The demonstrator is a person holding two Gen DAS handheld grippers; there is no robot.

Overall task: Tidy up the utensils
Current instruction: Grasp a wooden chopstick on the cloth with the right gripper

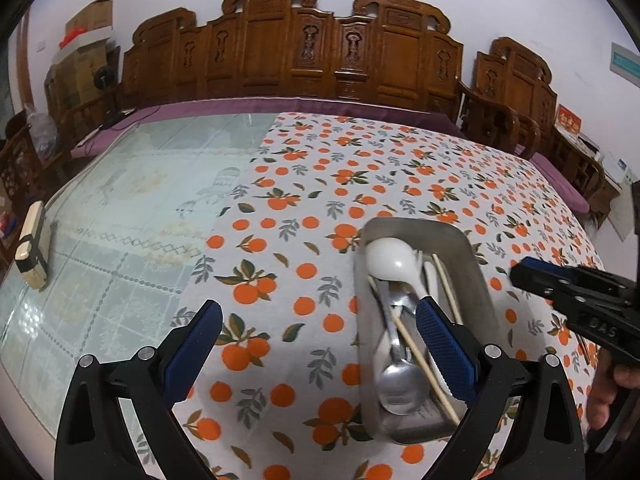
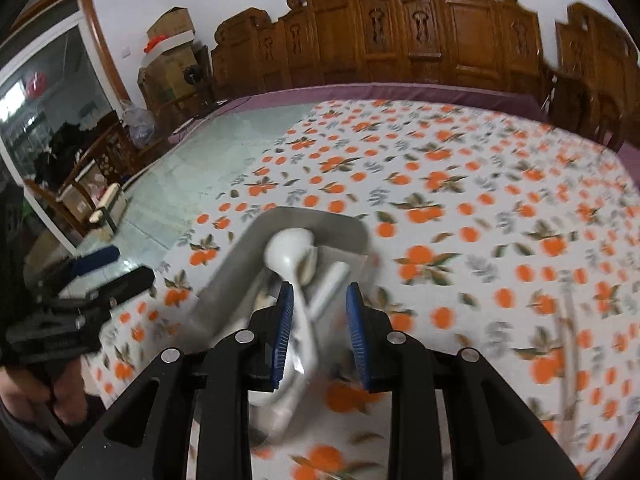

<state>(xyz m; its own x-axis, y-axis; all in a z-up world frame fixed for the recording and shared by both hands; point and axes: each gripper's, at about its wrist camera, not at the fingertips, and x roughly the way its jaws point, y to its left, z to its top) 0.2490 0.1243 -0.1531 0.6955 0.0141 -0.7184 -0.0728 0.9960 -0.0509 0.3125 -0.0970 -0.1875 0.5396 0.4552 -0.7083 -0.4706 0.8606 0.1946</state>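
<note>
Left hand-held gripper (image 1: 318,322) at lower centre of left view: spread wide, nothing held, right pad over steel tray (image 1: 476,276). Tray at lower right w/ white spoon (image 1: 390,258), metal spoon (image 1: 400,384), chopsticks (image 1: 424,364) inside, on orange-print cloth (image 1: 320,184) on bench. Right hand-held gripper (image 2: 320,300) at lower centre of right view: partly open, straddling blurred white spoon handle (image 2: 306,332); contact unclear.

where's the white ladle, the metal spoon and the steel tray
white ladle (image 1: 387,258), left wrist view, on its bowl
metal spoon (image 1: 401,388), left wrist view, on its bowl
steel tray (image 1: 474,266), left wrist view, on its right wall
</note>
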